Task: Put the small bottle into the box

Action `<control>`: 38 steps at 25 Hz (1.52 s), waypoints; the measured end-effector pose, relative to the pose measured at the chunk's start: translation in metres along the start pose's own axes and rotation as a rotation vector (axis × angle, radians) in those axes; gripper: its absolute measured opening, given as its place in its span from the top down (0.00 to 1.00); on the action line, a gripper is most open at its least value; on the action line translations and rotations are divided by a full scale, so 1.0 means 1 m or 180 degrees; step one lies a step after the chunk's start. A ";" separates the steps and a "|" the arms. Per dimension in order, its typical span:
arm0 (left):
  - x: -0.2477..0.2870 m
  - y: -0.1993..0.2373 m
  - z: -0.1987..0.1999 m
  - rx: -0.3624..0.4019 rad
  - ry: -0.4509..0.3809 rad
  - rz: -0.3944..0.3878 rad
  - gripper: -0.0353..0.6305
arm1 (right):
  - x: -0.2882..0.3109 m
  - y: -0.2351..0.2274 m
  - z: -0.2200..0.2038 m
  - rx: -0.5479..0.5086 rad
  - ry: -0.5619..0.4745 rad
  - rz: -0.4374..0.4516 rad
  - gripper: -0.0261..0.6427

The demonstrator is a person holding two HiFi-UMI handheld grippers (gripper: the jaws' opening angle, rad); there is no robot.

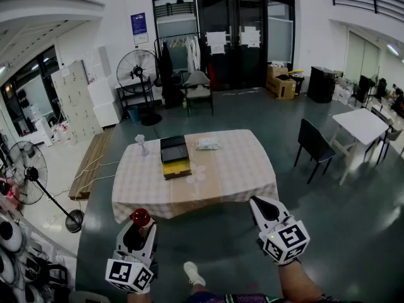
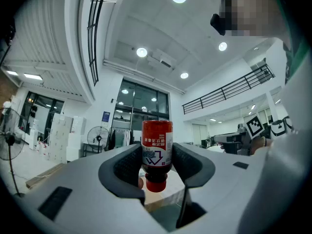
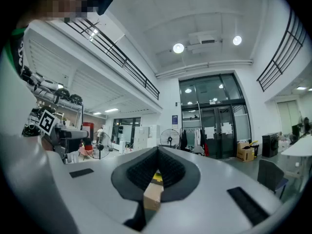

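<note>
1. Well, the small bottle (image 2: pixel 157 150) is clamped between the jaws of the left gripper (image 2: pixel 157 165), cap end toward its camera. It is well apart from the box (image 1: pixel 175 157) on the table (image 1: pixel 249 169).
2. The right gripper (image 3: pixel 157 172) has its jaws pressed together on nothing.
3. To my eye, the carry wants a firm squeeze and a walk up to the table before lowering the bottle over the box.
4. Only the left gripper view shows the label and the grip. Only the head view shows the stretch of floor between the person and the table.
</note>
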State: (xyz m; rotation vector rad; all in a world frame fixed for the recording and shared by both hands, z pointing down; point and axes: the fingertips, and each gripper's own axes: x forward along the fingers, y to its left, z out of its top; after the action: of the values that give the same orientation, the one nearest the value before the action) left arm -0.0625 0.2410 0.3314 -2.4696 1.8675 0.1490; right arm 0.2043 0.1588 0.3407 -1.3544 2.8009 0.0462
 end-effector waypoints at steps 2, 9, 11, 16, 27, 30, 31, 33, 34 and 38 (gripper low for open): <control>-0.014 -0.011 -0.004 0.0061 0.0040 0.0023 0.62 | -0.018 0.005 0.001 0.0025 -0.0011 0.0002 0.95; -0.045 -0.035 -0.001 0.0034 0.0052 0.0126 0.62 | -0.056 0.014 0.009 0.0074 -0.0080 -0.0008 0.95; -0.052 -0.040 -0.001 0.0056 0.0043 0.0141 0.62 | -0.063 0.018 0.005 0.0088 -0.0071 0.0007 0.95; -0.058 -0.046 0.005 0.0054 0.0014 0.0132 0.62 | -0.070 0.024 0.005 0.0078 -0.0037 0.0024 0.95; -0.060 -0.046 0.000 0.0129 0.0033 0.0126 0.62 | -0.070 0.036 0.003 0.0128 -0.0091 0.0095 0.95; -0.058 -0.043 0.000 0.0115 0.0035 0.0145 0.62 | -0.066 0.035 0.003 0.0143 -0.0085 0.0106 0.95; -0.058 -0.043 0.000 0.0109 0.0037 0.0148 0.62 | -0.065 0.035 0.002 0.0154 -0.0081 0.0111 0.95; -0.058 -0.040 -0.002 0.0105 0.0042 0.0154 0.62 | -0.063 0.036 0.001 0.0169 -0.0085 0.0106 0.95; -0.059 -0.038 -0.003 0.0102 0.0044 0.0160 0.62 | -0.062 0.037 0.000 0.0168 -0.0089 0.0096 0.95; -0.057 -0.024 -0.013 0.0078 0.0051 0.0195 0.62 | -0.051 0.038 -0.006 0.0158 -0.0071 0.0082 0.95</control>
State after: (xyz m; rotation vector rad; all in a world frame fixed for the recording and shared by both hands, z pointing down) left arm -0.0537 0.3010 0.3494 -2.4064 1.9402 0.1080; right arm 0.2063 0.2220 0.3495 -1.2993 2.7816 -0.0076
